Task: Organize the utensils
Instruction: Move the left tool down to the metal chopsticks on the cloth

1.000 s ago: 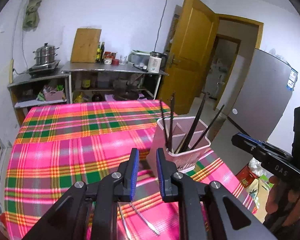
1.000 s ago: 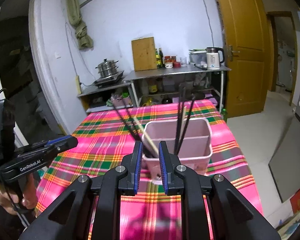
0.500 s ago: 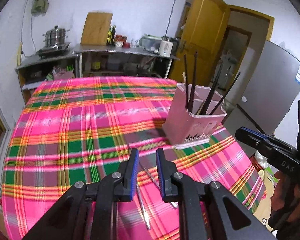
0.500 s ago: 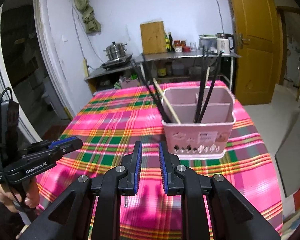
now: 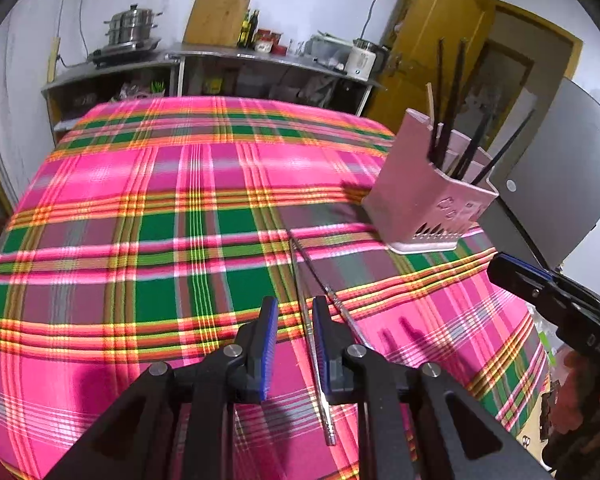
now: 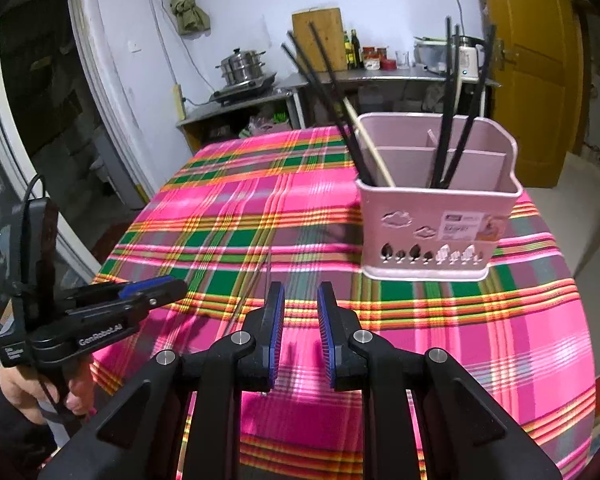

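A pink utensil holder (image 5: 428, 196) (image 6: 436, 224) stands on the plaid tablecloth (image 5: 160, 220) and holds several black chopsticks (image 6: 452, 100) and a pale wooden one. Two metal chopsticks (image 5: 314, 328) lie loose on the cloth, crossing in a narrow V; they also show in the right wrist view (image 6: 260, 280). My left gripper (image 5: 294, 316) is open and empty, low over the loose chopsticks, one running between its fingers. My right gripper (image 6: 301, 304) is open and empty, above the cloth in front of the holder. Each gripper shows at the edge of the other's view.
The table's front and right edges drop off near the grippers. Behind the table stand metal shelves with a steamer pot (image 5: 130, 28), a cutting board (image 5: 218, 14), bottles and a kettle (image 5: 364, 60). A yellow door (image 6: 536, 68) and a grey fridge (image 5: 556, 184) are at the right.
Both grippers have drawn back from the holder and dropped lower. My left gripper now hangs over the loose metal chopsticks. Both stay open.
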Demonstrator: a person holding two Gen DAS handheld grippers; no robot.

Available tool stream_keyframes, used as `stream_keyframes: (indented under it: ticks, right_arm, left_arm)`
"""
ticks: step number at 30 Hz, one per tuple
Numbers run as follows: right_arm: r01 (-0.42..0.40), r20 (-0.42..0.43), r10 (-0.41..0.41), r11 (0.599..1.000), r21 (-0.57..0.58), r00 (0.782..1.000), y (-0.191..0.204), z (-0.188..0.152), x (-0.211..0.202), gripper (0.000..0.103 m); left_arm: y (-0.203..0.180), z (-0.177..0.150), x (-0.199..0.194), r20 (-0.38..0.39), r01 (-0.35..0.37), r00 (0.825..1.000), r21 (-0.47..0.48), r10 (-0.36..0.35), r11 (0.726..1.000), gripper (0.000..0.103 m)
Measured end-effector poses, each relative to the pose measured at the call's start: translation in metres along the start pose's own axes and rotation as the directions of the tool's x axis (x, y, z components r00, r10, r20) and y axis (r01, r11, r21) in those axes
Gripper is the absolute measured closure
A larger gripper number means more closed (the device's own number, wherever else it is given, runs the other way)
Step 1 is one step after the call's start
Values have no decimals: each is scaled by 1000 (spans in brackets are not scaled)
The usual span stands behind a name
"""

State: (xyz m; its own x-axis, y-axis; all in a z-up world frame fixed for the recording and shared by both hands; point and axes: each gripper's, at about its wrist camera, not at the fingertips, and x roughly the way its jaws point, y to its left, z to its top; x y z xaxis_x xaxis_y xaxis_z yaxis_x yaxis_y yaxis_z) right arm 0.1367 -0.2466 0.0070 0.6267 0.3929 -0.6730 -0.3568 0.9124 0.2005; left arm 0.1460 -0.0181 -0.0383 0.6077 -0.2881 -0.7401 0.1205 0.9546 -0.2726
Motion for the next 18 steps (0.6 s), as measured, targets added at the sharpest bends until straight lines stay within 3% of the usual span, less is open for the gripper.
stream_keyframes:
  ticks: [18]
  right_arm:
    - [-11,-76,12,1000,11,997,-4,-4,40,86]
  left_arm:
    - [-4,7,75,-84,-7,996,13,8,1000,86]
